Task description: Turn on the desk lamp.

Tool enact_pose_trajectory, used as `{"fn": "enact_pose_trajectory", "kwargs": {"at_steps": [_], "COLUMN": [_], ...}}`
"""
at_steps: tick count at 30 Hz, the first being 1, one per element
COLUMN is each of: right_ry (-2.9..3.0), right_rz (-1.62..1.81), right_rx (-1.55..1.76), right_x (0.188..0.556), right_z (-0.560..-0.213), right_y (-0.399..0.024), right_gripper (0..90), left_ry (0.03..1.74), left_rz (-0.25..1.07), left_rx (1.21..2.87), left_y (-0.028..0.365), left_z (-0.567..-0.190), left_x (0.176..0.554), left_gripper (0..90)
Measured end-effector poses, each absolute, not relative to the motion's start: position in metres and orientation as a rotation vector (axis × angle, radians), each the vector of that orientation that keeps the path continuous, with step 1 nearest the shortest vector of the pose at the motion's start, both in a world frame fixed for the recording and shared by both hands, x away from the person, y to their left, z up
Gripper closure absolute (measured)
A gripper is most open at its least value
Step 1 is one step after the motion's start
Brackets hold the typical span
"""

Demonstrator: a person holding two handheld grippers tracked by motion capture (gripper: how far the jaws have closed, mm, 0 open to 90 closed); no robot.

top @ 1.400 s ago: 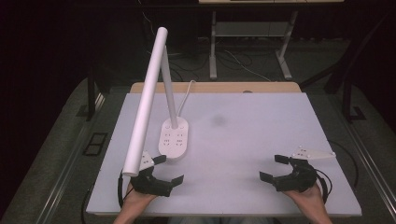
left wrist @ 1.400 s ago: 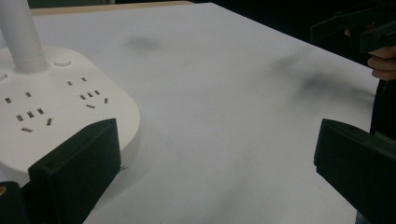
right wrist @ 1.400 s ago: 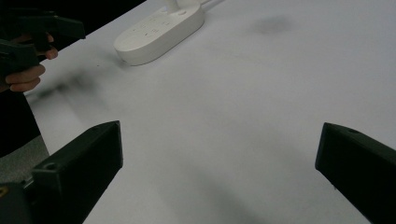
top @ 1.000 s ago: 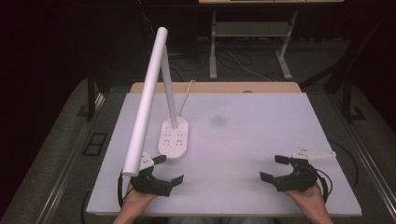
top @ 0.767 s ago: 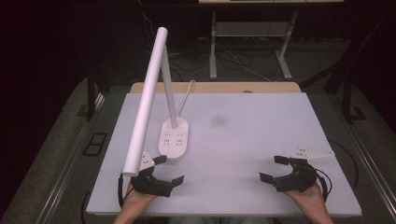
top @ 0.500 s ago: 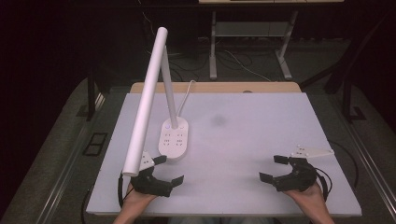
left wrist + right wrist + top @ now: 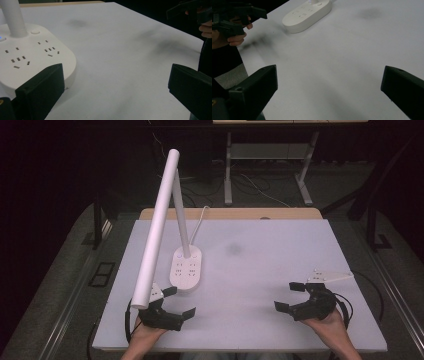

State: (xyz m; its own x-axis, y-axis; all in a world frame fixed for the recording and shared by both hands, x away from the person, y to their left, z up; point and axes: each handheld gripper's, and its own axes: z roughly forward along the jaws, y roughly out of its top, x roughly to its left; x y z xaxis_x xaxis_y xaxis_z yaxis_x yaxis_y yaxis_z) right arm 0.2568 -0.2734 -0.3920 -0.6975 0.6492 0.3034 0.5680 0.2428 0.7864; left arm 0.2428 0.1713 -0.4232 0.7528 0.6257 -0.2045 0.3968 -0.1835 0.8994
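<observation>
The left tongs sit at the lower left of the high view, held in a hand near the front edge of the bench; their jaws are spread wide with nothing between them. The right tongs sit at the lower right, also spread wide and gripping nothing, with a grey three-cornered plate on top.

A white desk lamp stands left of centre. Its oval base carries rows of socket holes, a round button and a small blue light, and lies just beyond the left tongs; in the left gripper view the base is just beside that tool's left jaw, though I cannot tell if they touch. A slim post rises from the base, and a long white tube head slants down toward the viewer, its lower end overlapping the left tongs in the picture. A white cord runs off the bench's far edge.

The bench surface between the two tongs is bare. Behind the bench, in the dark upper part of the frame, stand metal table legs.
</observation>
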Motion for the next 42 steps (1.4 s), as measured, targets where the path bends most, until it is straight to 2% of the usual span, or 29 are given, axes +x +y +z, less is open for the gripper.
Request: {"fn": "enact_pose_trajectory", "kwargs": {"at_steps": [15,42], "right_ry": [2.48,2.569], "right_rz": [1.433,1.393], "right_rx": [1.101,1.051], "right_x": [0.278,0.321], "right_z": [-0.37,-0.358], "right_y": [-0.256,-0.227], "right_gripper": [0.3,0.4], "left_ry": [0.798,0.808], "left_rz": [0.255,0.249], "left_rx": [1.794,1.783], "left_y": [0.173,0.175], "left_z": [-0.422,-0.422], "left_x": [0.242,0.242], "left_gripper": [0.0,0.0]}}
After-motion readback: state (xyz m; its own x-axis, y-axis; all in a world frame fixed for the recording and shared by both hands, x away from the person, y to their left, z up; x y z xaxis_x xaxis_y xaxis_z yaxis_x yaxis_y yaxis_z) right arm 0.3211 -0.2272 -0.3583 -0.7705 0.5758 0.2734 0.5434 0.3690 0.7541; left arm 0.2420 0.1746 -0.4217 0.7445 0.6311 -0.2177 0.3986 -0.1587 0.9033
